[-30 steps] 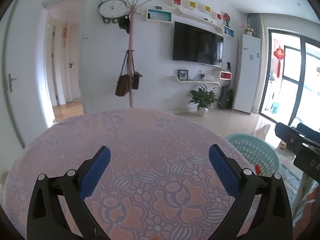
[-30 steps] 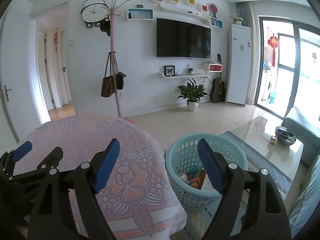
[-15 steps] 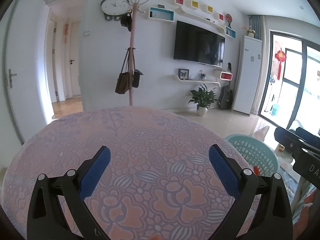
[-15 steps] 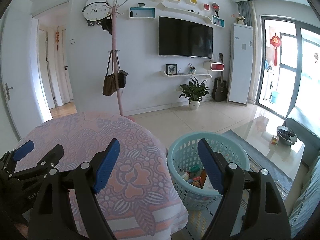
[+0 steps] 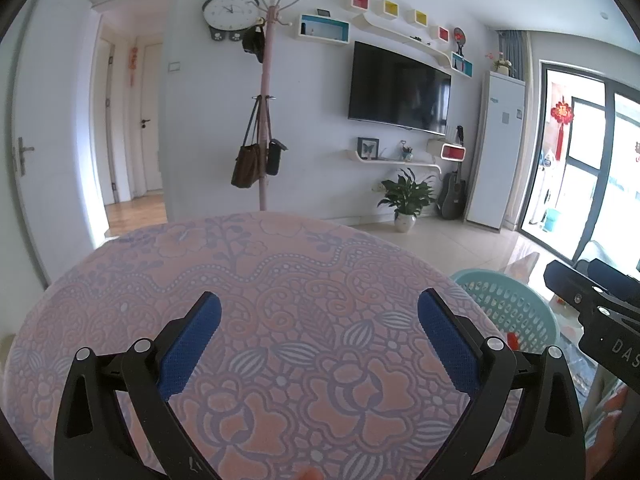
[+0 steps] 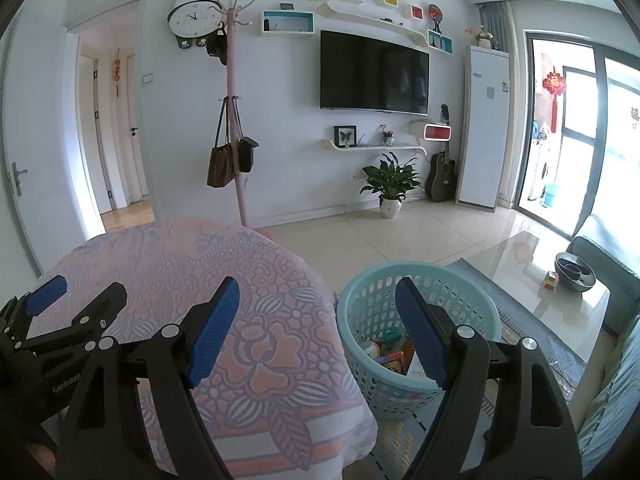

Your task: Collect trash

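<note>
Two grippers hang over the table [image 5: 280,280] with its pink floral cloth, both spread wide and gripping nothing: the left gripper [image 5: 319,312] above the tabletop, the right gripper [image 6: 318,298] at the table's edge. Just beside the table, on the floor, a teal basket [image 6: 472,280] contains trash [image 6: 386,354]. Farther off stand a coat rack [image 5: 264,120] and wall-mounted television [image 6: 374,72].

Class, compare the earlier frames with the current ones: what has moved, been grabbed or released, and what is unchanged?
Both cameras tilted up slightly, so the room sits a little lower in view. Nothing was grabbed or released. The left gripper and right gripper stay open and empty above the tablecloth; the basket keeps its trash.
</note>
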`<state>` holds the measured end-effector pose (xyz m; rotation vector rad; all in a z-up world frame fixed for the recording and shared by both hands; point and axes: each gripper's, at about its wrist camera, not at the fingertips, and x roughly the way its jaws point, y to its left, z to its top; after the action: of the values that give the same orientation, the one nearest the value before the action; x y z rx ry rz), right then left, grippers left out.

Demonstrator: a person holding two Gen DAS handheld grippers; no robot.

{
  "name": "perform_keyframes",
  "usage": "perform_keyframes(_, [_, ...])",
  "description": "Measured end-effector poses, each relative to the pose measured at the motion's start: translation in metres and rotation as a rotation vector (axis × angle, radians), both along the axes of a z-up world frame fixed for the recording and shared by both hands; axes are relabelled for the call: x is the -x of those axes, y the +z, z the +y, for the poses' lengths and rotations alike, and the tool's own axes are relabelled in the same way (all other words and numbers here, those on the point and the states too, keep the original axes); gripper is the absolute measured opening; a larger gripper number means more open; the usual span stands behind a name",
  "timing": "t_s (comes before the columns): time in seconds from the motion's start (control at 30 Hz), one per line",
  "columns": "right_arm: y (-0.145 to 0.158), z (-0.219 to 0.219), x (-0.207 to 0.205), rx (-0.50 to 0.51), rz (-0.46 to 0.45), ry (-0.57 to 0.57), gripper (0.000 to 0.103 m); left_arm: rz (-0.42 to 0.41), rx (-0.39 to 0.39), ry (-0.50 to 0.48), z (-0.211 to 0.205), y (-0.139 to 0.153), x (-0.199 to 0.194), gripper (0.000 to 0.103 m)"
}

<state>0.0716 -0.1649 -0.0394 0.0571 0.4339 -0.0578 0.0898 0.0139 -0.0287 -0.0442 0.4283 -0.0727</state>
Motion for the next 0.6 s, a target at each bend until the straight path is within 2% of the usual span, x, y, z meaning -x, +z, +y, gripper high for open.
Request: perform_keyframes(0.6, [-0.0011, -0.0005, -0.0013, -0.002, 0.006, 0.002, 0.076, 0.002, 0.009, 0.005, -0.0031, -0.0023, 0.0014, 0.095])
